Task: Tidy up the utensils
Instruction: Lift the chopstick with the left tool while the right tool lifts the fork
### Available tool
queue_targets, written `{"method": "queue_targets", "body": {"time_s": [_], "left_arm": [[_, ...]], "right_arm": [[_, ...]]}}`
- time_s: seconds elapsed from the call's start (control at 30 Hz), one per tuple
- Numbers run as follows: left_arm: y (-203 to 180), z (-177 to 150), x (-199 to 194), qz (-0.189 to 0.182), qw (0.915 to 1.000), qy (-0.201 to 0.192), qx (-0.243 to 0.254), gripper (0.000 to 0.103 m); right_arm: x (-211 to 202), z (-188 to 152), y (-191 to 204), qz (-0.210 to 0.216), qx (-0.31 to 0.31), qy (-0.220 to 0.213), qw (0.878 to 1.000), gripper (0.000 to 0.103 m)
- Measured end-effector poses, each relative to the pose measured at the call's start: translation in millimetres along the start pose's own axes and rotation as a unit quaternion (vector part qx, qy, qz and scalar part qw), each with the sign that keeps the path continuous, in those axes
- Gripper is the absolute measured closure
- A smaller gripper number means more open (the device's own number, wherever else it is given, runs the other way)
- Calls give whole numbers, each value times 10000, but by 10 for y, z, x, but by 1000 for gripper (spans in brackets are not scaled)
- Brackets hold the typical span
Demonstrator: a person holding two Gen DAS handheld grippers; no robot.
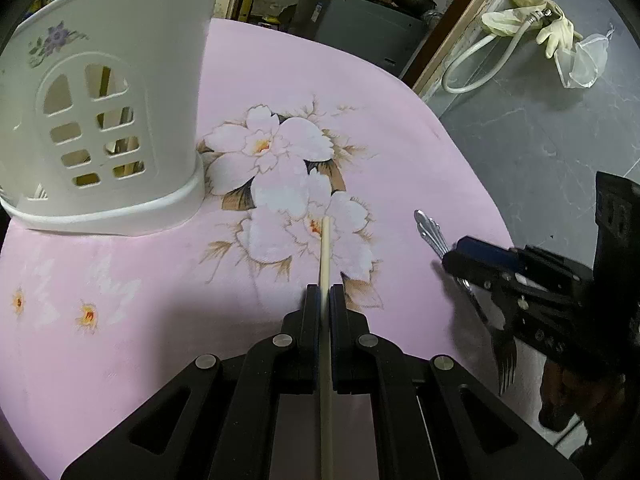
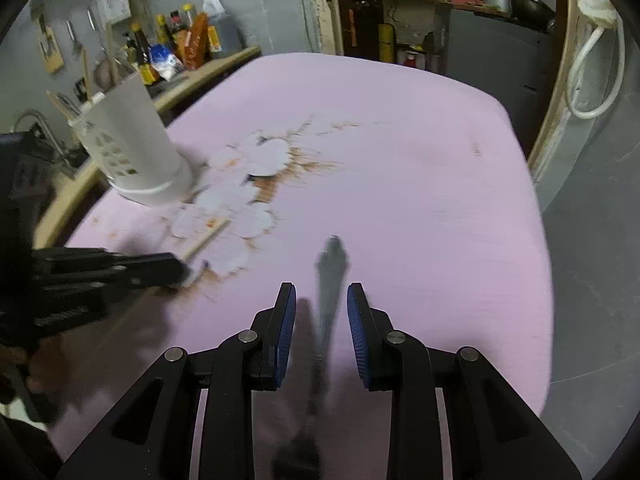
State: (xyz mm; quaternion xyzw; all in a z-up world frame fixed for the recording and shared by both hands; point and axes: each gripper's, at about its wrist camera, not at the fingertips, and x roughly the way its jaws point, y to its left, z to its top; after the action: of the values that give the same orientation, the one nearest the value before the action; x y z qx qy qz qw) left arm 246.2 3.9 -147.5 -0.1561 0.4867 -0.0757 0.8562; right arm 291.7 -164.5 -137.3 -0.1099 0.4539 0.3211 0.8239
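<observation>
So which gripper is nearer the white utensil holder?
Left. The left gripper is in front of the holder; the right gripper is farther off to its right.

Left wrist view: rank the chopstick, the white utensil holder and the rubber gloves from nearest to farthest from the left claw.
1. Chopstick: clamped in the left claw, pointing ahead over the flower print.
2. White utensil holder: upper left, standing on the pink tablecloth.
3. Rubber gloves: top right, off the table, beside a white hose.

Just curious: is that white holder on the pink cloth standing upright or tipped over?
Upright: the white holder sits flat on its base on the pink cloth.
</observation>
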Motion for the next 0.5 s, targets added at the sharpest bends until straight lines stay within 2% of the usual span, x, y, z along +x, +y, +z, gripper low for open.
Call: {"method": "queue_targets", "body": {"time_s": [0.17, 0.27, 0.4, 0.5], "left_arm": [[-27, 23, 2, 62, 9996, 168, 195, 100], [-46, 46, 24, 70, 9988, 350, 326, 99], [-122, 78, 57, 177, 9956, 608, 695, 99], [-175, 99, 74, 309, 9927, 760, 888, 99]], "right_arm": [[112, 38, 5, -59, -282, 260, 9992, 78], [163, 27, 112, -292, -605, 309, 9973, 78], [215, -35, 148, -250, -467, 300, 9981, 93], [224, -23, 149, -263, -373, 289, 9985, 94]]}}
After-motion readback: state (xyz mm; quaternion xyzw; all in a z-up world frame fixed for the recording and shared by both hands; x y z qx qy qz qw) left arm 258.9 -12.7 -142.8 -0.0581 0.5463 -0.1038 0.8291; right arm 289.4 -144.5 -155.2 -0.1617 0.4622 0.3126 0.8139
